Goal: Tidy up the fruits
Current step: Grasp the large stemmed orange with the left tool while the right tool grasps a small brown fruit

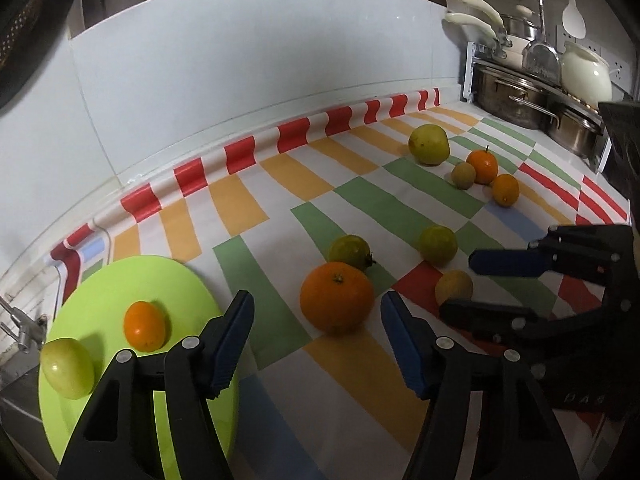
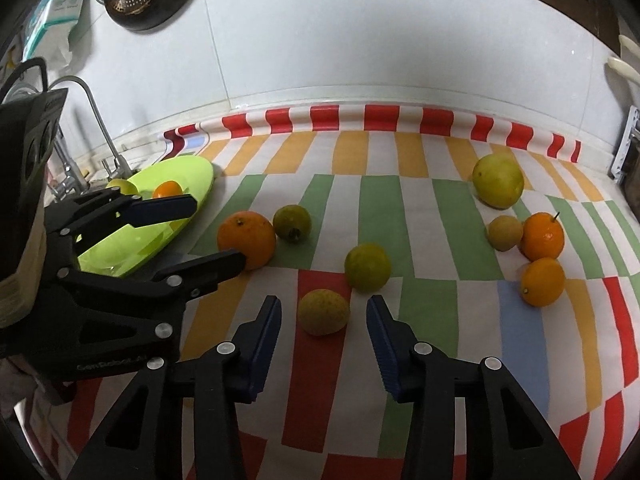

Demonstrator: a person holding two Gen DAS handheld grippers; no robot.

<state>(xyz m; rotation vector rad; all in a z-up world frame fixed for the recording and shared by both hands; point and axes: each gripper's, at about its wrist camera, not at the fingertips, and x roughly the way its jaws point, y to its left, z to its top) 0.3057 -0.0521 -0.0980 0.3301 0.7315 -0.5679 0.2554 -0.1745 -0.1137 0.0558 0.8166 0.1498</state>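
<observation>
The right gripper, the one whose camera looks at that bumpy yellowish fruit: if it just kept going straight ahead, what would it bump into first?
Most likely the small bumpy yellow fruit. It lies just ahead of the open right gripper, lined up with the gap between the fingers. Depth is hard to judge in this fisheye view, so it might slide between them.

Both views are moderately lit from overhead, with the white wall (image 1: pixel 248 80) fading to grey toward the top. Fruits cast soft, short shadows on the table (image 2: pixel 400 216). Strong fisheye bending curves the wall edge, and black vignetting fills the frame corners. A faint sheen shows on the large orange (image 1: pixel 337 297). Focus is fairly sharp centrally, softer at the edges.
</observation>
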